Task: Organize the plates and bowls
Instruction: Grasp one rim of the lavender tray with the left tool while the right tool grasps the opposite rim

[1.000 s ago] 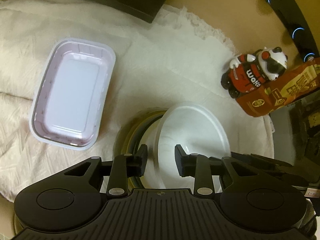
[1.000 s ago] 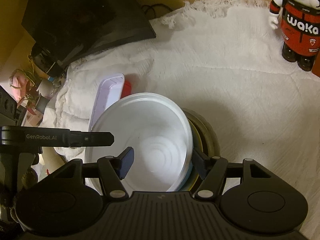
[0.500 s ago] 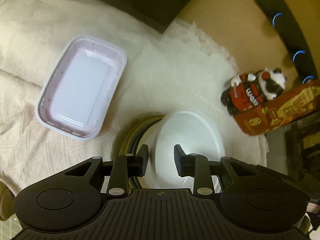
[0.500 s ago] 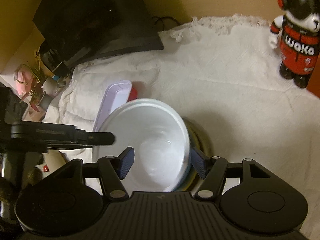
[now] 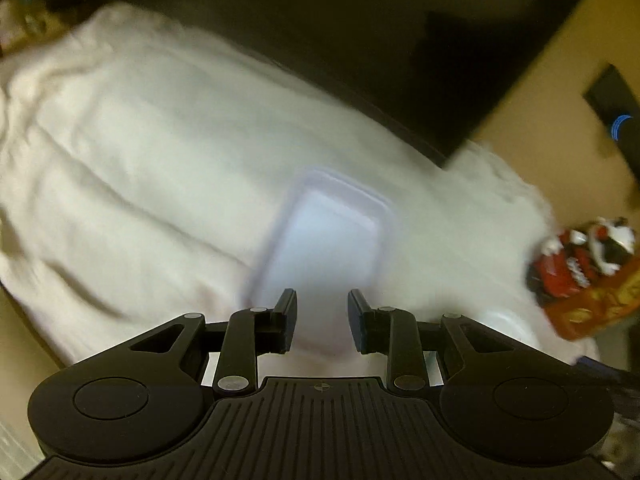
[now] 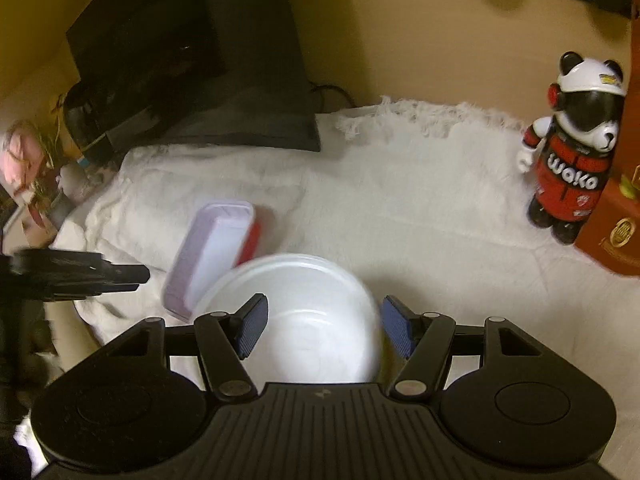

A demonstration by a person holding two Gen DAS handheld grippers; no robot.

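Note:
A white rectangular tray [image 5: 326,248] lies on the white cloth, blurred by motion, just ahead of my left gripper [image 5: 322,320], which is open and empty. In the right wrist view the same tray [image 6: 208,256] lies left of a white round bowl [image 6: 304,320]. My right gripper [image 6: 324,330] is open, with its fingers standing either side of the bowl above it. The left gripper [image 6: 120,276] shows at the left edge there. A sliver of the bowl [image 5: 504,320] shows at the right of the left wrist view.
A panda figure in a red suit [image 6: 572,160] stands at the right beside an orange-brown box [image 6: 616,216]. A black device [image 6: 192,72] sits at the back left. A red object [image 6: 252,240] lies behind the tray. The cloth [image 6: 400,208] covers the surface.
My left gripper has swung left, away from the bowl stack, and is now over the rectangular tray. My right gripper has drawn back a little; the bowl sits lower in its view.

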